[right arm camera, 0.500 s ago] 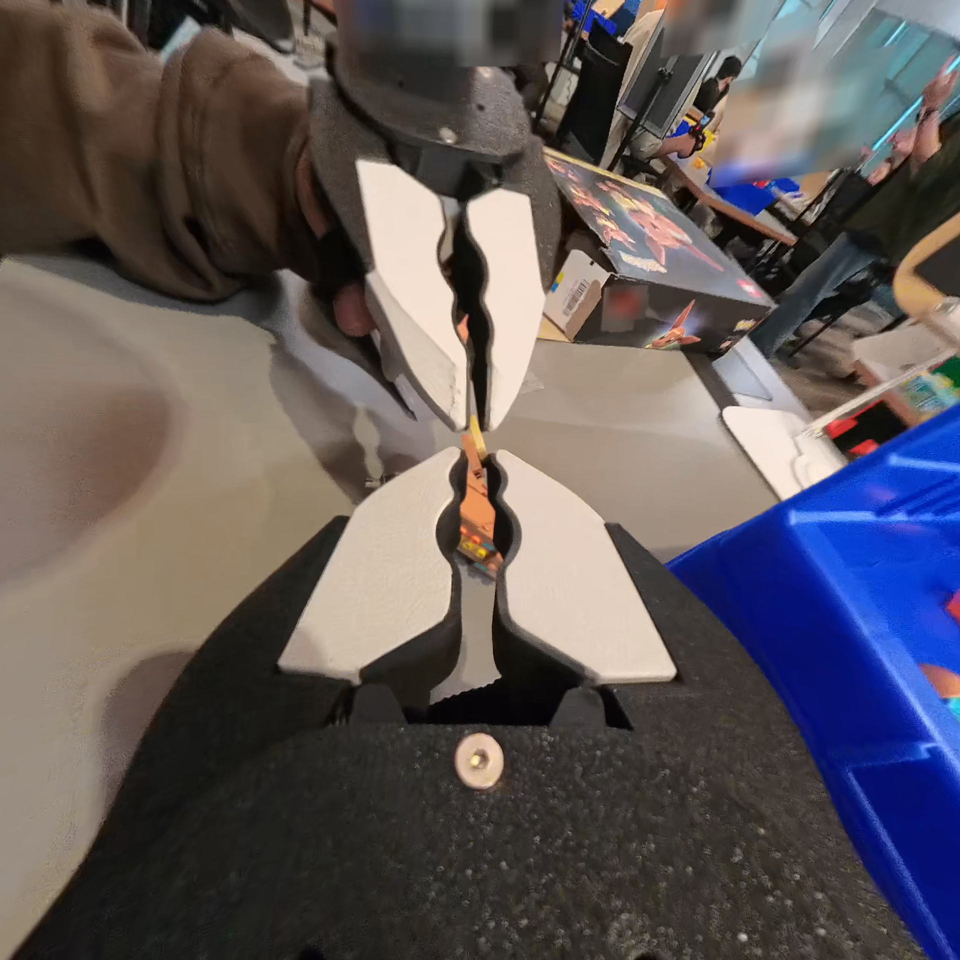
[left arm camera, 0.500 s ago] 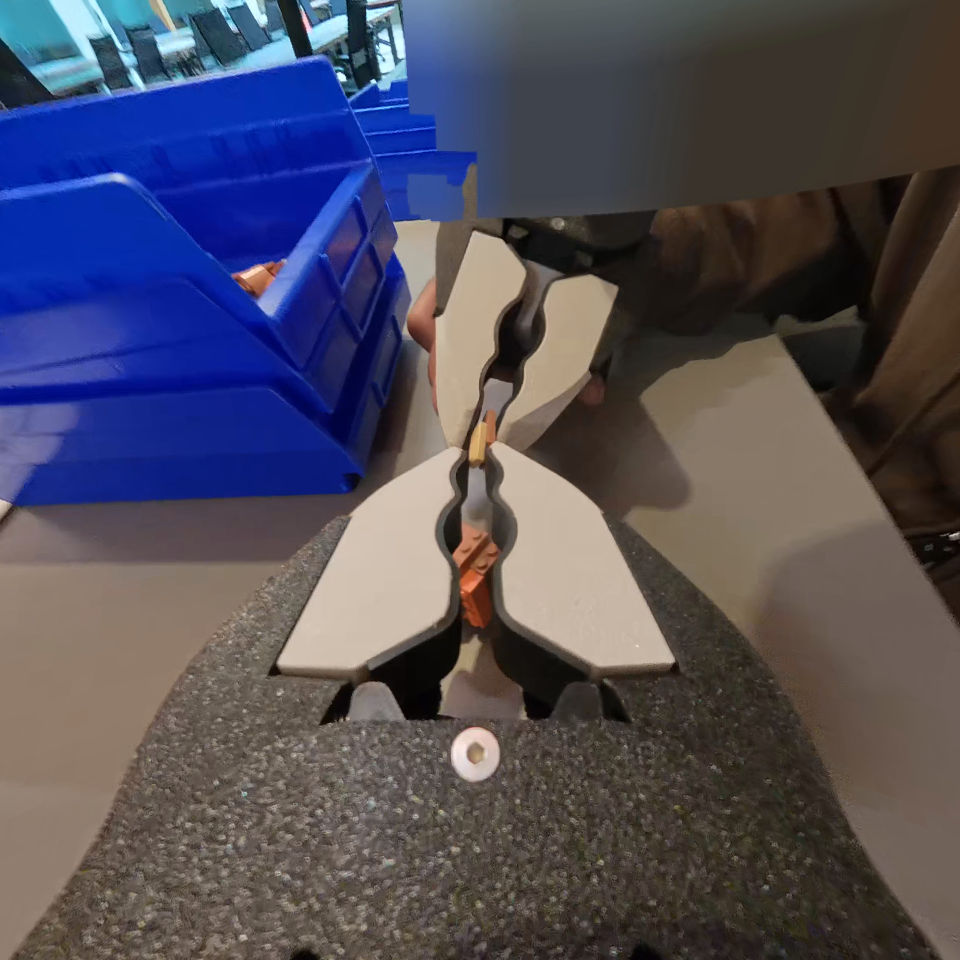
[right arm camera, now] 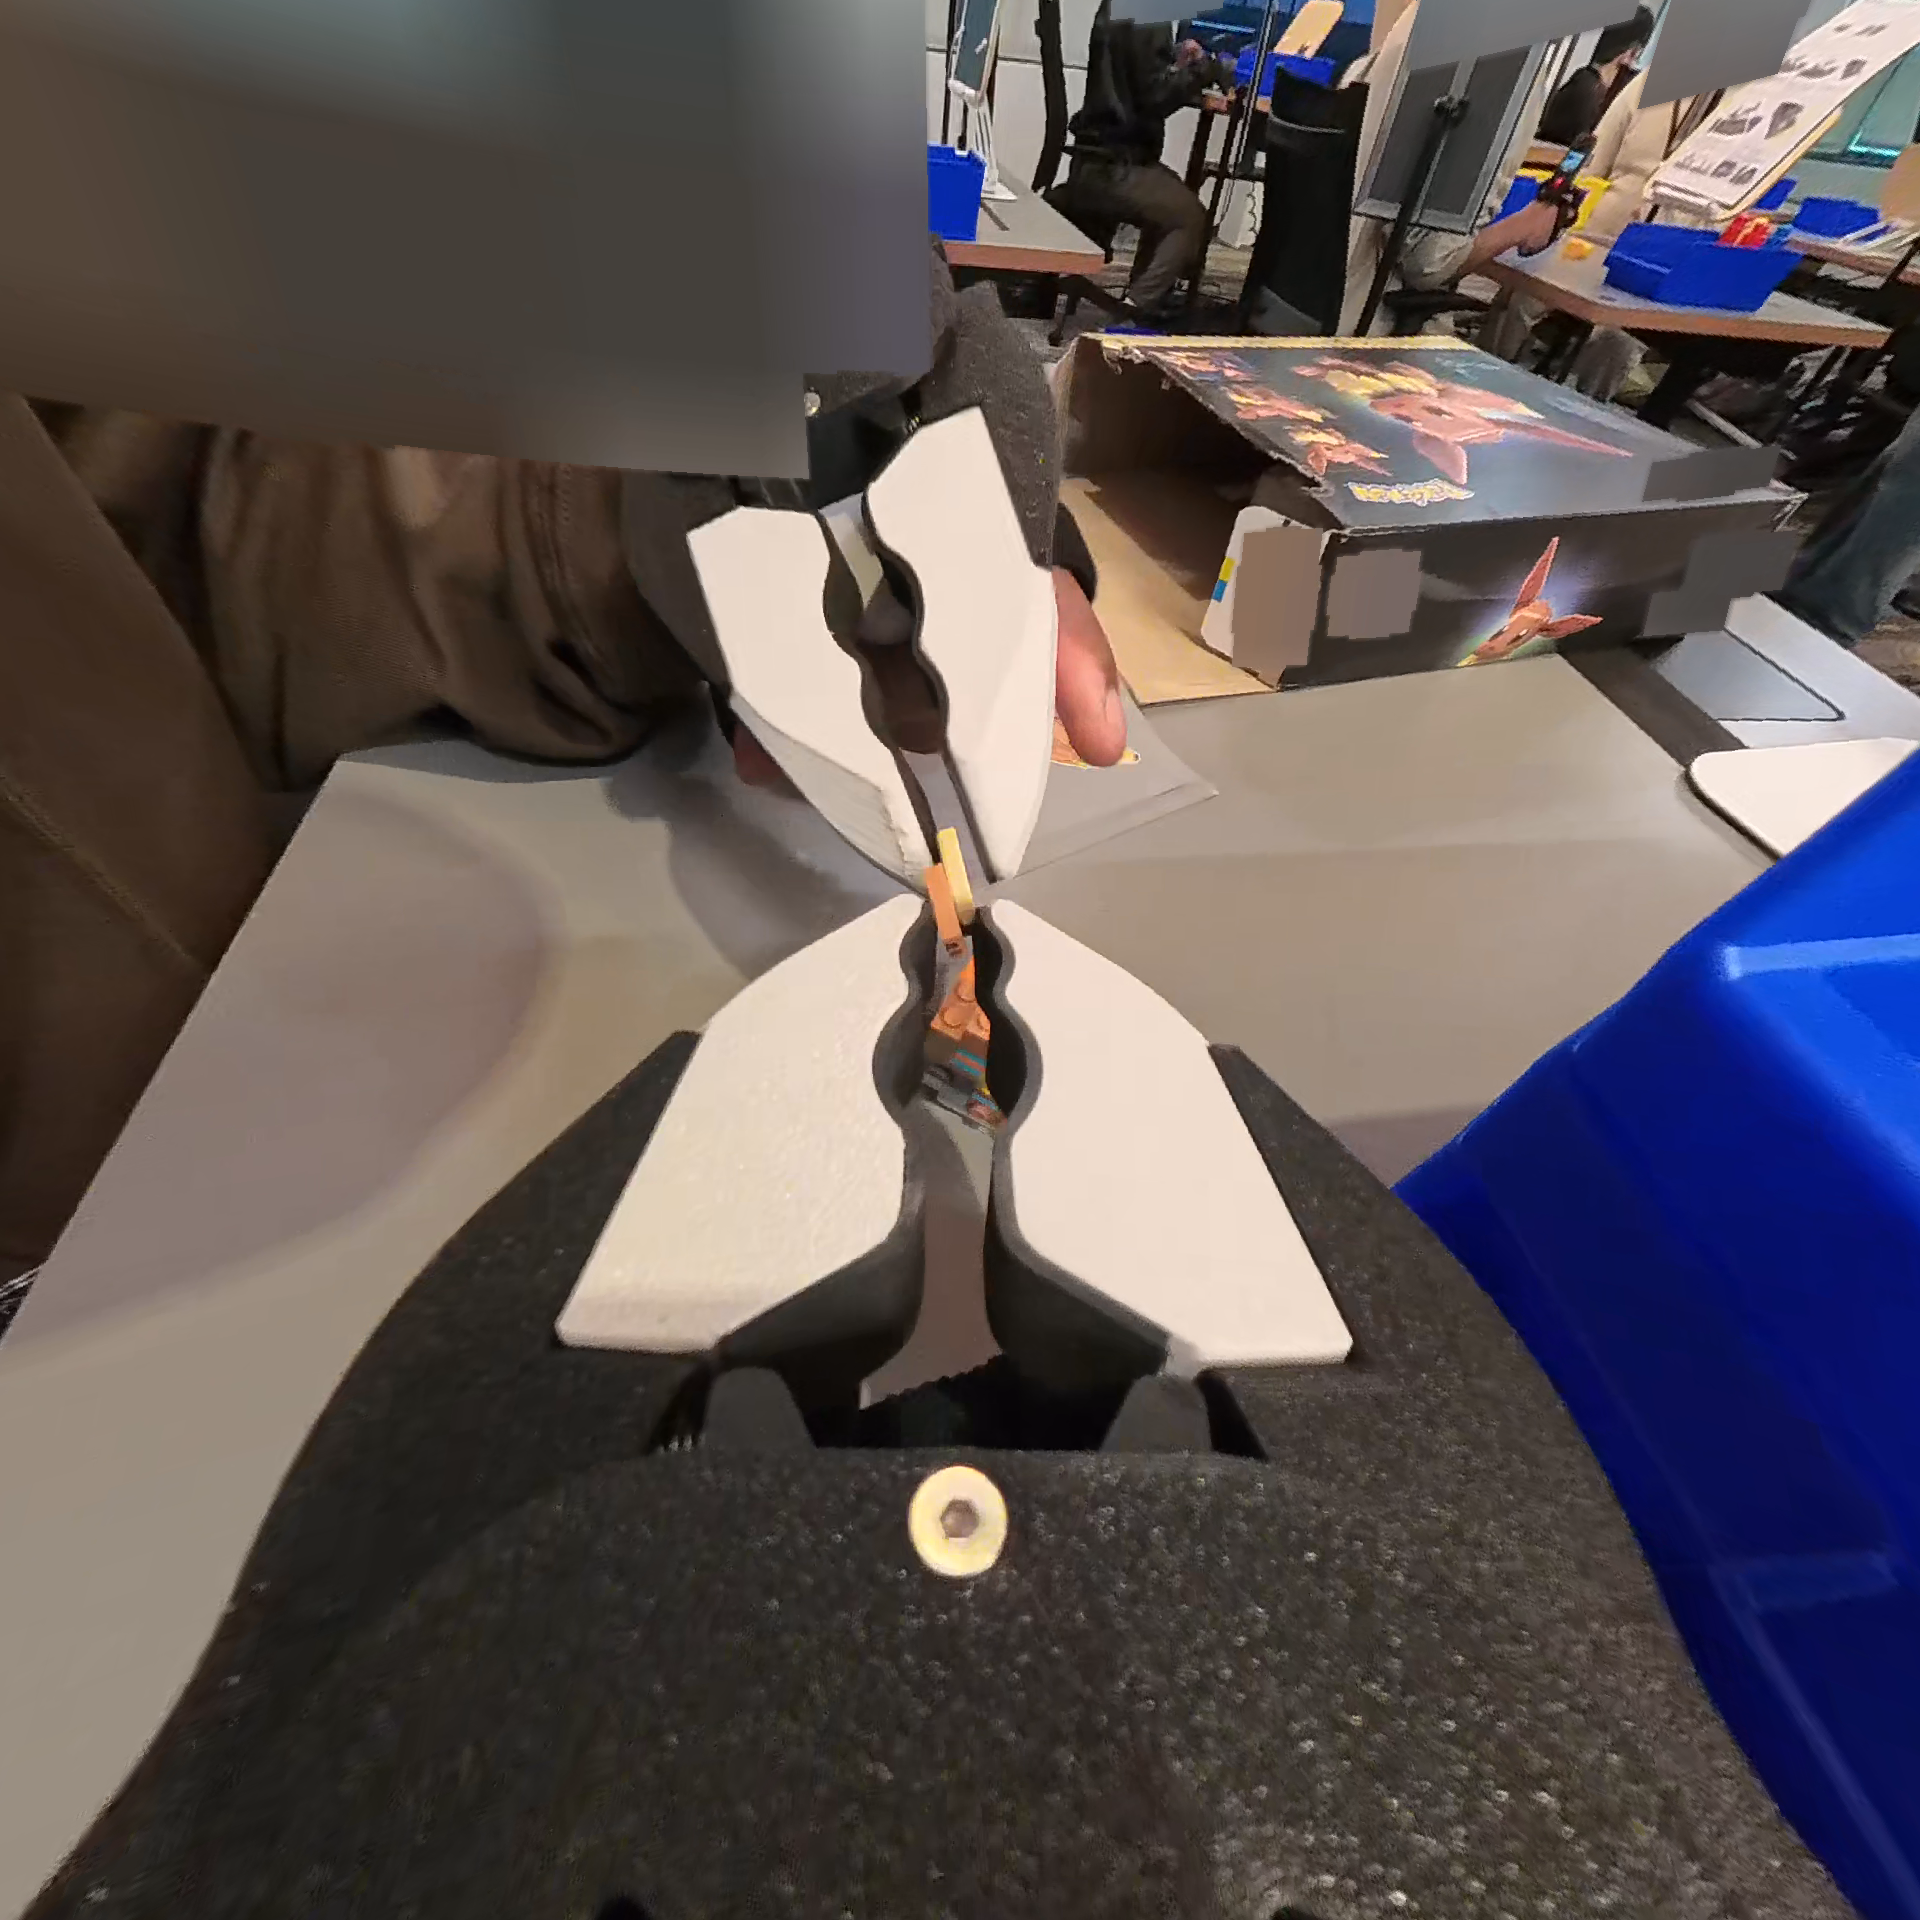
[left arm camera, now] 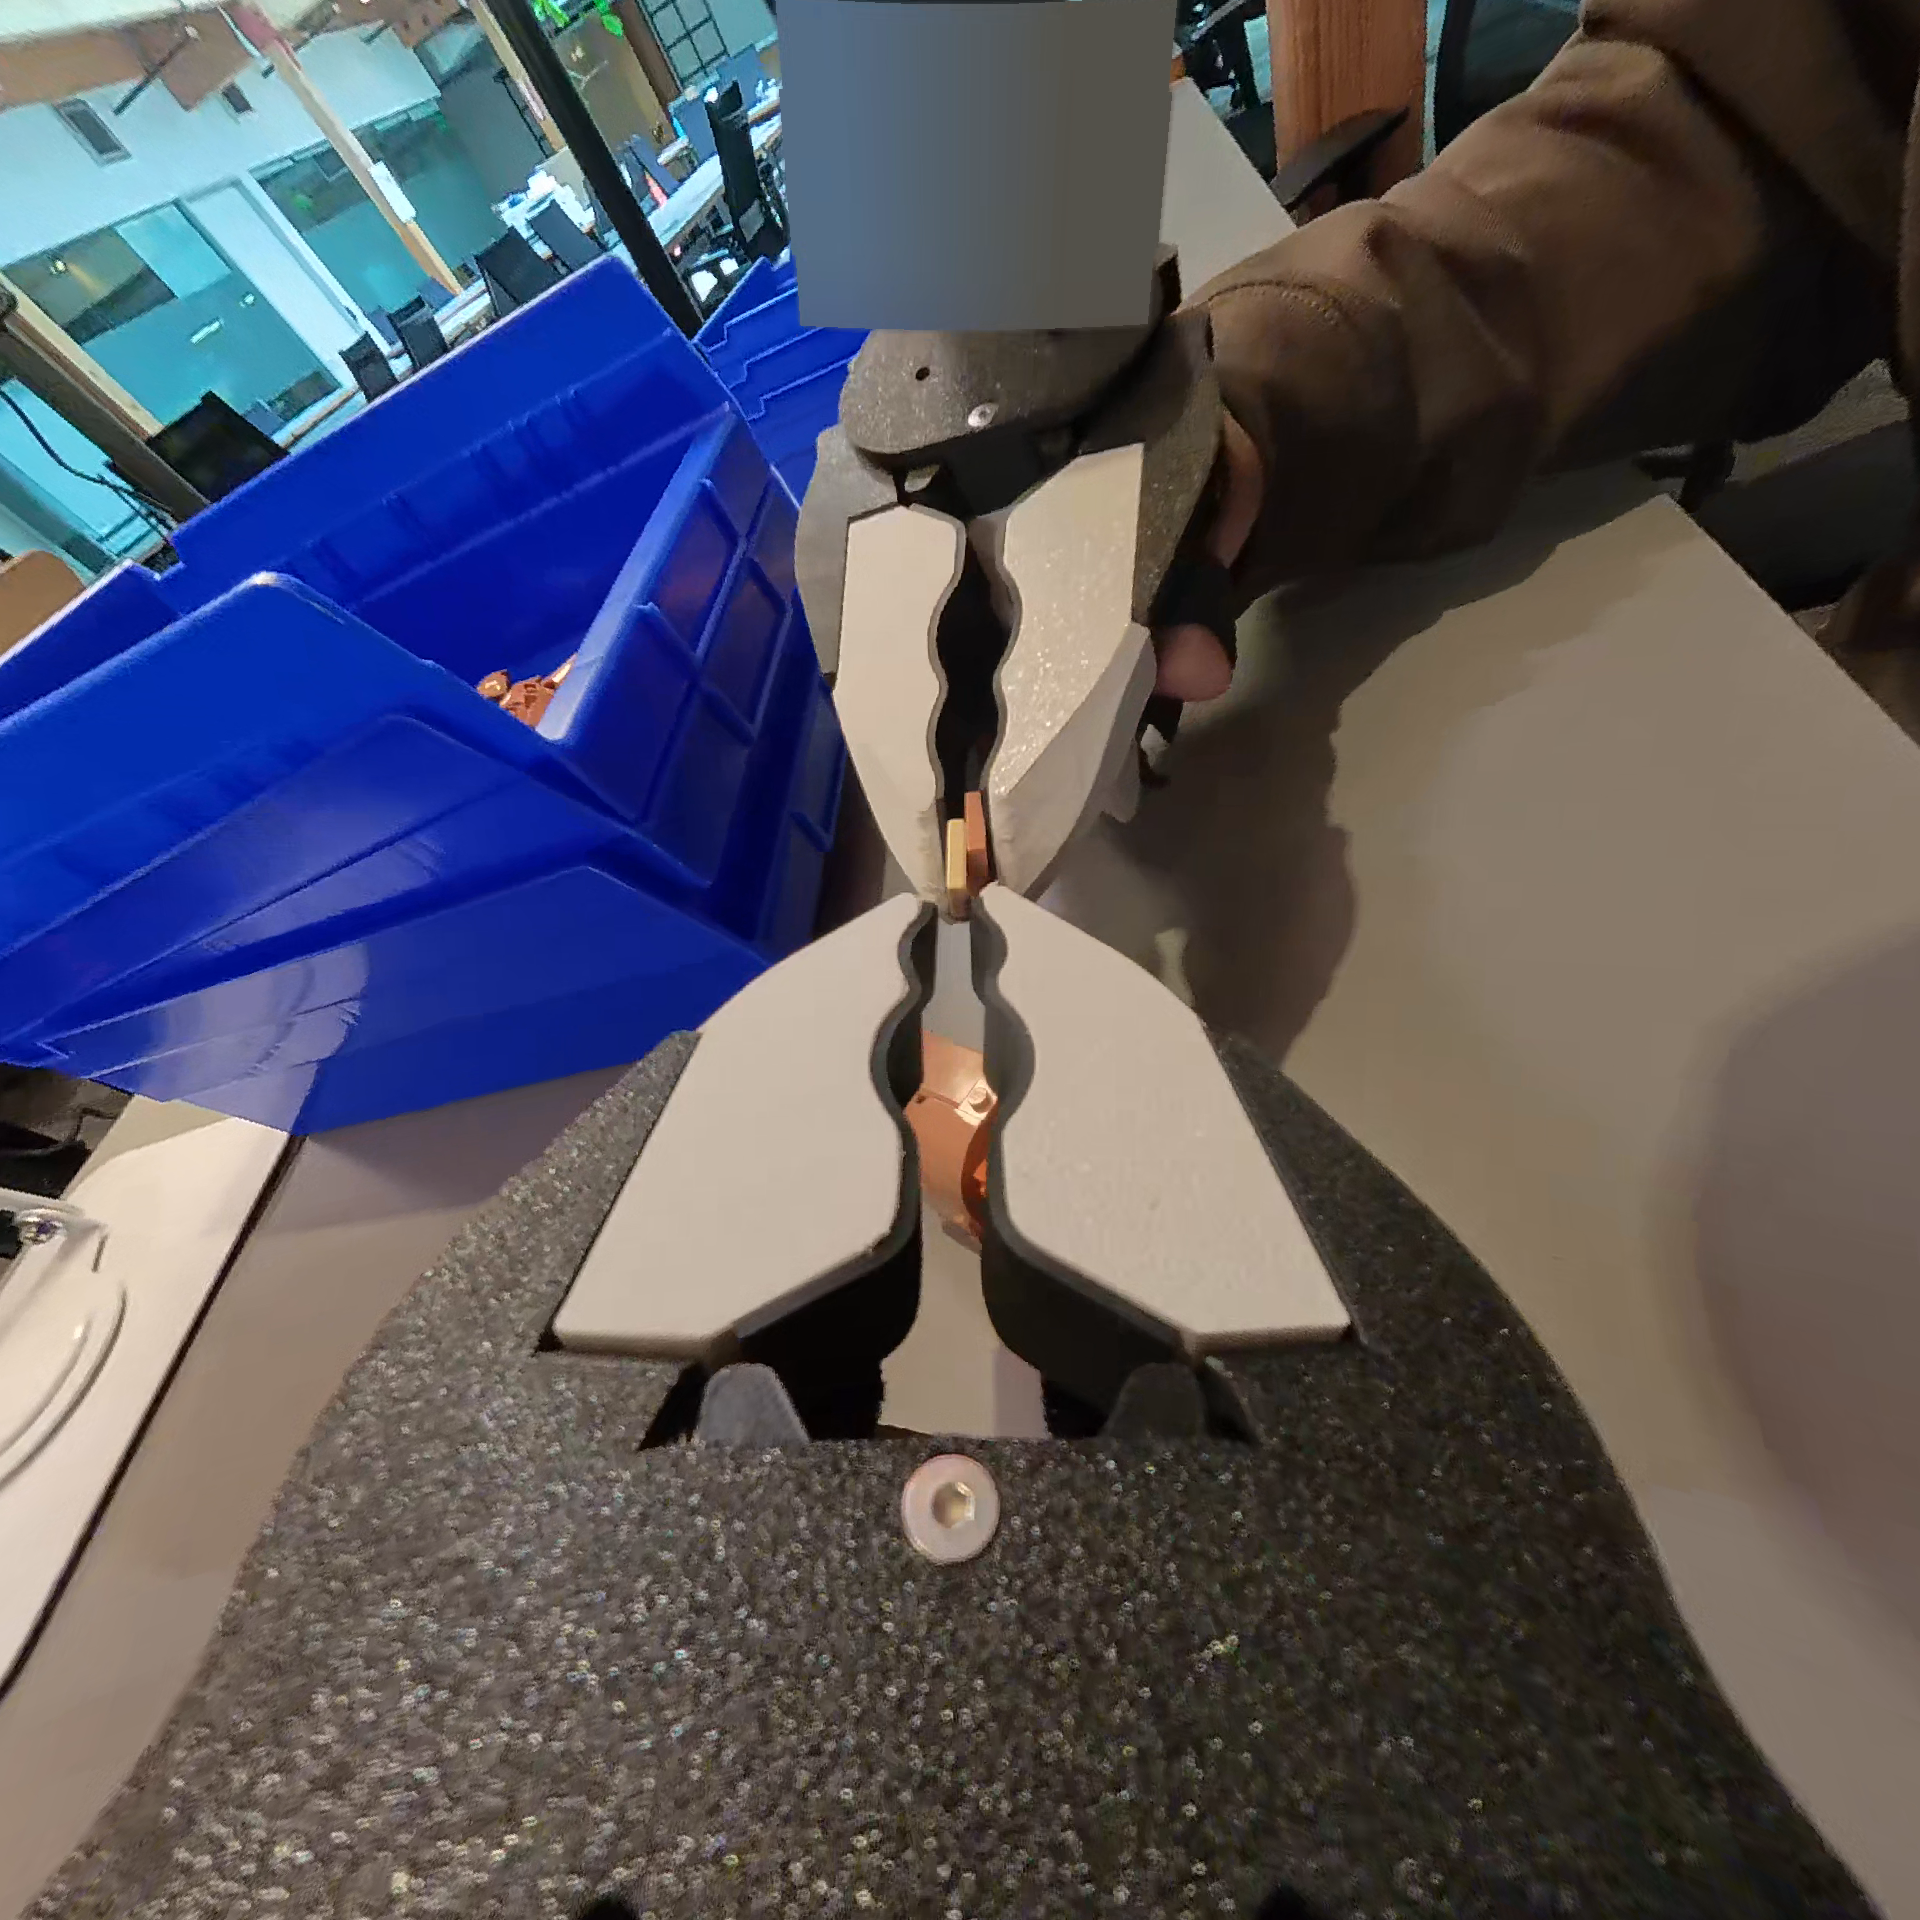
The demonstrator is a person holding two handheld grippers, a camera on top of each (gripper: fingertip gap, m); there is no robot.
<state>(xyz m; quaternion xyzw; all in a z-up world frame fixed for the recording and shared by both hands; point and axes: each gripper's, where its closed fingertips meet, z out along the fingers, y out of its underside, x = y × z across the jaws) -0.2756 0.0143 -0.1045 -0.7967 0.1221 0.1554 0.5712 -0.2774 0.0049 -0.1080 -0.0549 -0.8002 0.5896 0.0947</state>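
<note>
In the left wrist view my left gripper [left arm camera: 951, 914] is shut on a reddish-brown brick piece [left arm camera: 951, 1132] that sits deep between its fingers. My right gripper [left arm camera: 971, 873] meets it tip to tip from above, held by a hand in a brown sleeve. In the right wrist view my right gripper [right arm camera: 956, 914] is shut on an orange brick assembly [right arm camera: 961, 1023] with a small tan plate [right arm camera: 954, 862] at its front end. The left gripper's [right arm camera: 945, 857] tips touch that tan plate. Both hang above the grey table [left arm camera: 1558, 935].
Stacked blue bins [left arm camera: 416, 779] stand to the left gripper's left, one with brown bricks inside; a blue bin [right arm camera: 1714, 1247] is at the right gripper's right. An open printed cardboard box [right arm camera: 1403, 499] and a white tray [right arm camera: 1808, 790] lie behind. People sit at far tables.
Both grippers stay tip to tip and shut on their pieces. Both have tilted upward, so more of the room behind shows, and each looks nearer to the other.
</note>
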